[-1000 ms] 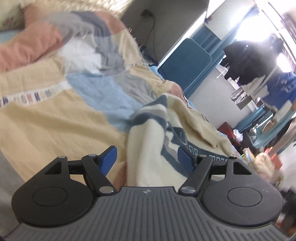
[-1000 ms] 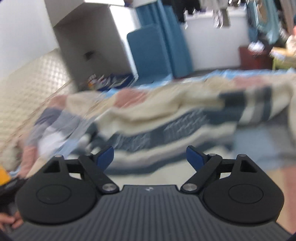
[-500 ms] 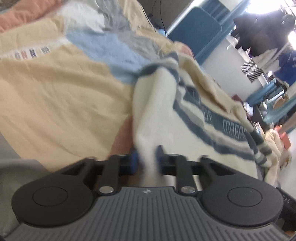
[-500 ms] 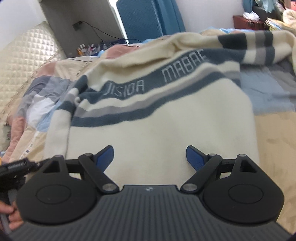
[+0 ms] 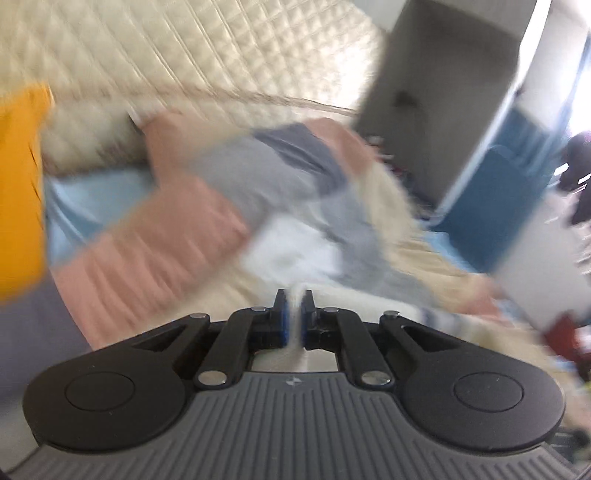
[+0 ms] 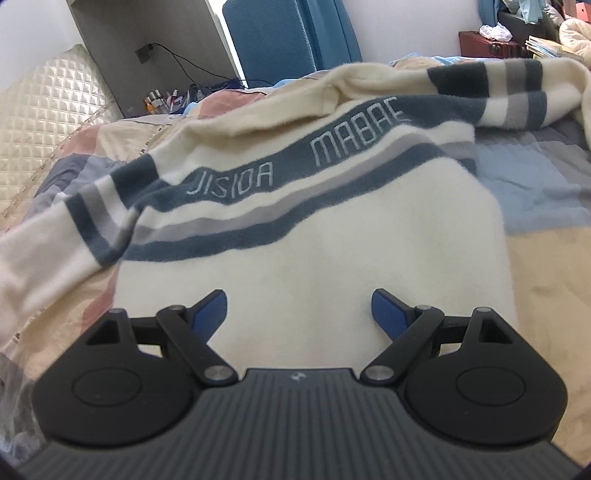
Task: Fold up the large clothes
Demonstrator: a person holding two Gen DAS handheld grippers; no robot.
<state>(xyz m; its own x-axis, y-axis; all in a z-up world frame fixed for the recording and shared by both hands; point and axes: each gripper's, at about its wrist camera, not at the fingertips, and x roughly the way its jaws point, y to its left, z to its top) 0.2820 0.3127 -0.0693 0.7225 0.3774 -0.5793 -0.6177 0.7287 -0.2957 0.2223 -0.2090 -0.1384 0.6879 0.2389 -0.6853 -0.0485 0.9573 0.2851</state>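
The bed [image 6: 535, 266], under a patchwork cover of tan, blue, pink and grey, carries everything here, and one large garment lies on it: a cream sweater [image 6: 314, 280] with blue and grey stripes and a lettered band across the chest. It is spread out with its hem toward the right wrist camera and one sleeve trailing off to each side.

The change is on the left. A second ago the left hand-held gripper [image 5: 294, 314] stood open at the sweater's edge; its jaws have just closed, and a thin fold of cream fabric is now pinched between the blue pads. Its view has swung from the sweater to the quilted headboard [image 5: 184, 55] and is badly smeared, which reads as the hand pulling the caught edge up and across. In my judgement, the first fold is starting, with that edge being carried over the body.

The right hand-held gripper [image 6: 300, 314] has dropped closer to the hem than it was a second ago. Its jaws stand wide, empty, just above the cream fabric, and it probably takes the hem next.

Counted: one bed, one sweater, two sleeves, two hand-held grippers, one blue chair [image 6: 269, 33] behind the bed.
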